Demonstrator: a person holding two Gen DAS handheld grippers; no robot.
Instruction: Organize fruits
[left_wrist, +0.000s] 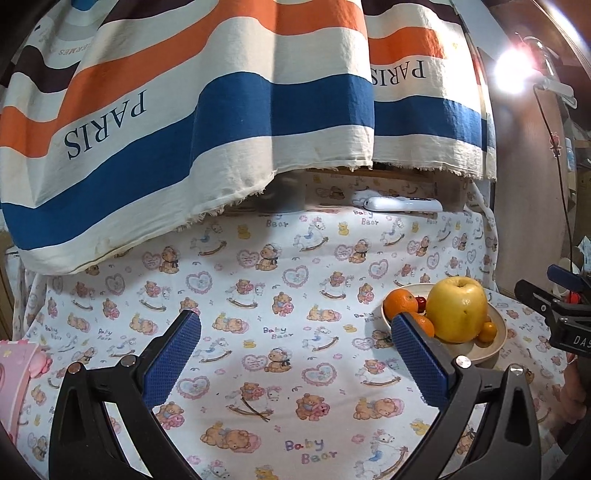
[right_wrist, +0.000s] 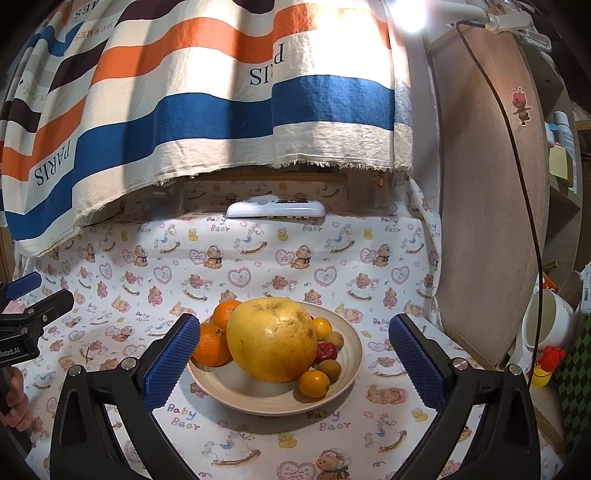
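- Progress: all visible fruit sits on the plate (right_wrist: 343, 384), on the bear-print cloth (right_wrist: 258, 258); no loose fruit on the cloth in either view; my read is the task is either near done or not begun, can't tell which
- Plate contents: big yellow pomelo (right_wrist: 271, 338) in the middle; two oranges (right_wrist: 210, 349) touching its left side; small fruits on its right: yellow kumquats (right_wrist: 314, 384), a red one (right_wrist: 327, 350), brownish ones (right_wrist: 329, 370)
- Right gripper (right_wrist: 290, 365): fingers spread wide, holding nothing; plate sits between them, just beyond the tips
- Left gripper (left_wrist: 295, 360): fingers spread wide, empty; over bare cloth, plate off to its right, near the right finger
- Left to do, if anything: sorting or moving fruit off the plate; no target container visible
- Around: white remote (right_wrist: 275, 209) at far edge, well apart; striped hanging cloth (right_wrist: 184, 110) over far side; wooden panel (right_wrist: 487, 221) right, white cup (right_wrist: 546, 321) beyond it; pink object (left_wrist: 16, 373) at near left
- In the way: small fruits crowd against the pomelo, tight for wide fingers; round fruit will likely roll if nudged
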